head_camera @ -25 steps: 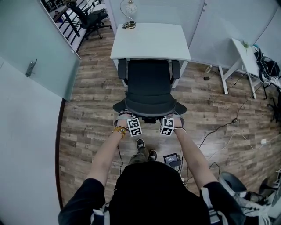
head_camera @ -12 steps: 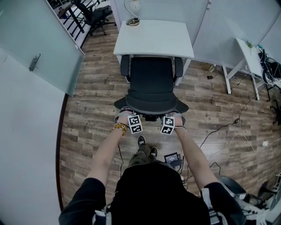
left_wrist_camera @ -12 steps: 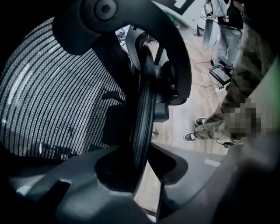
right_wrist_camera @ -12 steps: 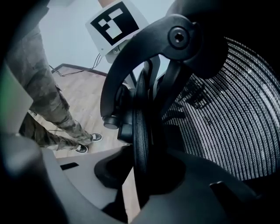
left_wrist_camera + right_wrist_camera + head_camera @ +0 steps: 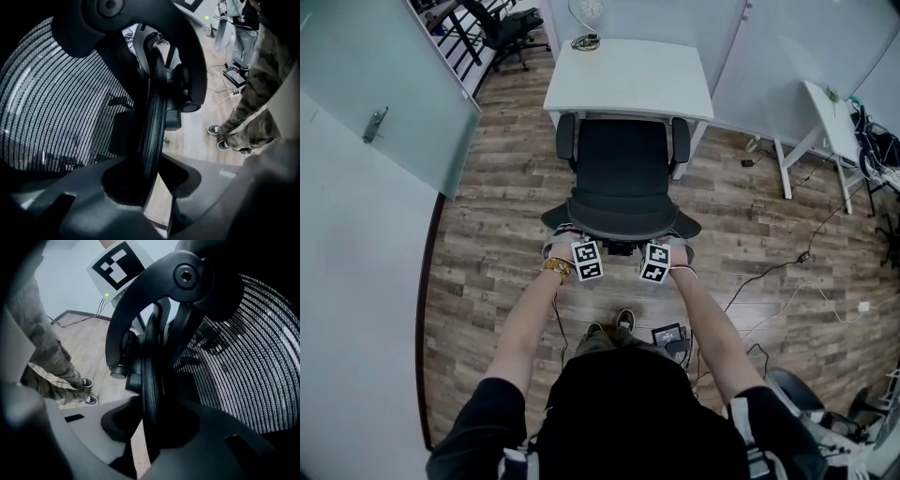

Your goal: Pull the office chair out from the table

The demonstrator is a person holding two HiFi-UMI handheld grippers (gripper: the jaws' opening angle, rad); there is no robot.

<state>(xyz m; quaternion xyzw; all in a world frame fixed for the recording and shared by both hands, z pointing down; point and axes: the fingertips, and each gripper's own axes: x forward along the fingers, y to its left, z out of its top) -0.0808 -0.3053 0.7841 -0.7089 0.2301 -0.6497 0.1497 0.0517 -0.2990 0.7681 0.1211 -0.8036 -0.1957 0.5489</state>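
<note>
On chair back (image 5: 621,223), left claw (image 5: 151,171), right claw (image 5: 150,423) clamped

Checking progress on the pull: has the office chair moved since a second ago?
Yes, slightly. The office chair has come toward the person, away from the white table; its armrests now show clear of the table edge.

Just ahead of my left gripper (image 5: 584,251) and right gripper (image 5: 657,253), the wooden floor (image 5: 487,234) bore the office chair (image 5: 622,178); the white table (image 5: 628,80) stood beyond, a cable (image 5: 766,276) trailing rightward.
</note>
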